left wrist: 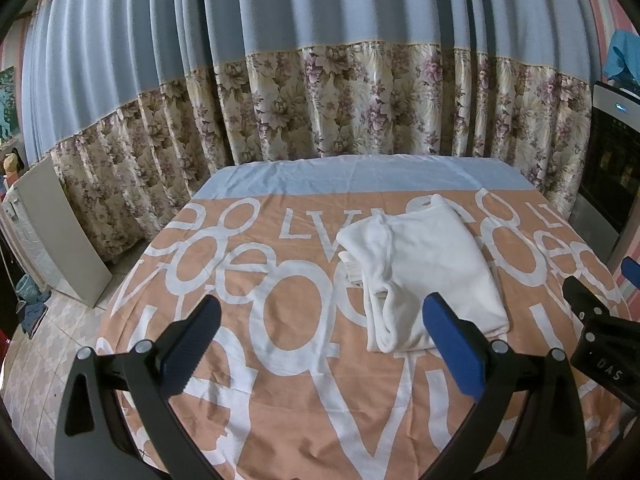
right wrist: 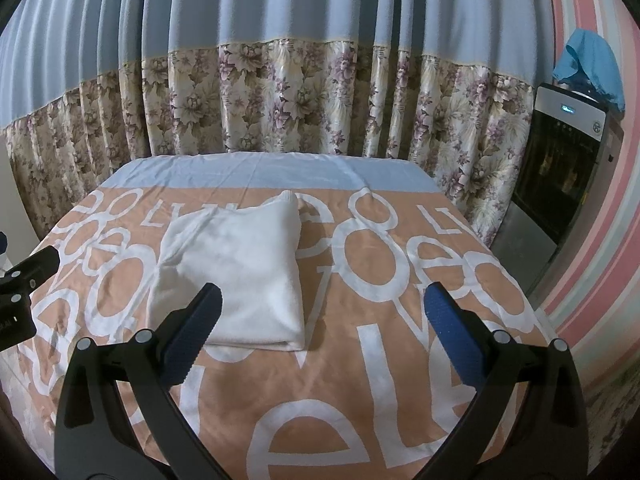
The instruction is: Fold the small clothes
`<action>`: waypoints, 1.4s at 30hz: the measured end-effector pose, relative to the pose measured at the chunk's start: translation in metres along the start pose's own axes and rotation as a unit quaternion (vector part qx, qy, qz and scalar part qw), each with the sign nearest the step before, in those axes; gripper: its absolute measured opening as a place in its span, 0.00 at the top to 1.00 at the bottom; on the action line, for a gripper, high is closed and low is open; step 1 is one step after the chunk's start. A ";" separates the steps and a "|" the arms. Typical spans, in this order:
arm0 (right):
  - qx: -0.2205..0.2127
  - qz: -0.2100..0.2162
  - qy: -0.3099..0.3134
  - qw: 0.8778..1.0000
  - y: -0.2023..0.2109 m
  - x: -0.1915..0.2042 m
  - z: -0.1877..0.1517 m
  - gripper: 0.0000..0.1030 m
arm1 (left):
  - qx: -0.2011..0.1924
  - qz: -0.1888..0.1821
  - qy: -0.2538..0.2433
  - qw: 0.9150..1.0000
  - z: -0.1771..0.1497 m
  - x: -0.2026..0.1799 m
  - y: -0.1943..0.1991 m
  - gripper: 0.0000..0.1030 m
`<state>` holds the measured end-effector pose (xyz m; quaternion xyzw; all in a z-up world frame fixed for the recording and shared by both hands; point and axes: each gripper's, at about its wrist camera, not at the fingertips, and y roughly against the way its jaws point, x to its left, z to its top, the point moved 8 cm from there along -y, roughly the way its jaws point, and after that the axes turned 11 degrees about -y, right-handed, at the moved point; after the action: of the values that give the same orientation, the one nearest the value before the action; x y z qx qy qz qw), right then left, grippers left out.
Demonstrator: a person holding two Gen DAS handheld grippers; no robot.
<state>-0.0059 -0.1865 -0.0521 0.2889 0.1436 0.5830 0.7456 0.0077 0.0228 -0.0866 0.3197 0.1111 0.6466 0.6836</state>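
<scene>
A white garment (left wrist: 424, 268) lies folded into a rough rectangle on the orange and white lettered cloth (left wrist: 280, 360) that covers the table. It also shows in the right wrist view (right wrist: 236, 276). My left gripper (left wrist: 320, 320) is open and empty, held above the cloth just in front of the garment's near left edge. My right gripper (right wrist: 320, 312) is open and empty, in front of the garment's near right corner. The right gripper's black body shows at the right edge of the left wrist view (left wrist: 600, 328).
A blue and floral curtain (left wrist: 320, 100) hangs right behind the table. A dark-fronted appliance (right wrist: 560, 184) with a blue cloth (right wrist: 592, 64) on top stands at the right. A white board (left wrist: 60, 232) leans at the left, above a tiled floor (left wrist: 40, 360).
</scene>
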 end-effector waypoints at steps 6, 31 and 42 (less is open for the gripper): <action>0.000 0.000 0.001 1.000 -0.001 -0.001 0.000 0.03 | 0.000 0.000 0.000 1.000 0.000 -0.001 0.000 0.02; 0.000 0.002 0.008 1.000 -0.004 -0.004 0.001 0.03 | 0.008 -0.013 0.006 1.000 0.001 0.002 -0.003 0.02; 0.000 0.003 0.010 1.000 -0.006 -0.006 0.002 0.03 | 0.001 0.003 0.000 1.000 0.001 0.006 0.000 0.02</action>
<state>-0.0018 -0.1941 -0.0547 0.2840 0.1500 0.5880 0.7424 0.0092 0.0285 -0.0848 0.3206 0.1112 0.6485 0.6814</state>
